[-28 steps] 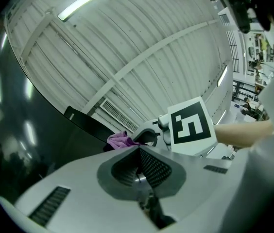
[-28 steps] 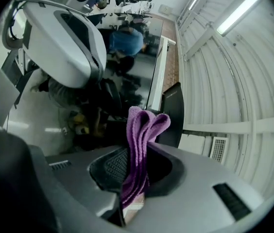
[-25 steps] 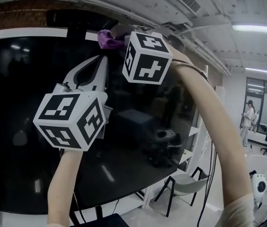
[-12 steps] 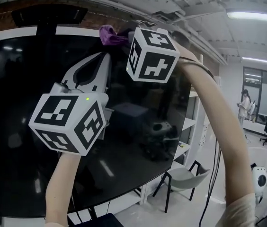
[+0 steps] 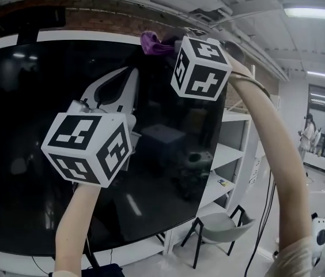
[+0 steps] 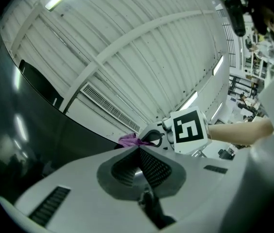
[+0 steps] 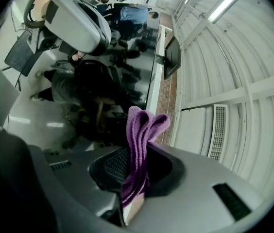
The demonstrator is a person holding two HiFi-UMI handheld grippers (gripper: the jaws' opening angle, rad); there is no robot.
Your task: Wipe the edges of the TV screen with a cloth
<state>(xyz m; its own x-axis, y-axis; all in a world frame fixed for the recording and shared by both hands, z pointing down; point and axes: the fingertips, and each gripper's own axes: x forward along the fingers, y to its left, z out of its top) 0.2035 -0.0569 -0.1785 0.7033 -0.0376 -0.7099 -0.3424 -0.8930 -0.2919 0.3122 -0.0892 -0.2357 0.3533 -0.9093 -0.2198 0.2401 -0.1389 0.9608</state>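
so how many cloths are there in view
1: a purple cloth, pinched between the fingers of the right gripper, up by the top edge of the TV. No other cloth shows.

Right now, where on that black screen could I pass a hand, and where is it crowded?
Open: the left half of the TV screen, between its white top frame and the left gripper, and the lower stretch between the two forearms. Crowded: the top edge right of centre, where the right gripper holds the purple cloth close beside the left gripper.

cloth (image 7: 139,140) purple | TV screen (image 5: 12,126) black, white-edged | marker cubes (image 5: 87,149) black-and-white squares | wall (image 5: 93,19) maybe brick-red
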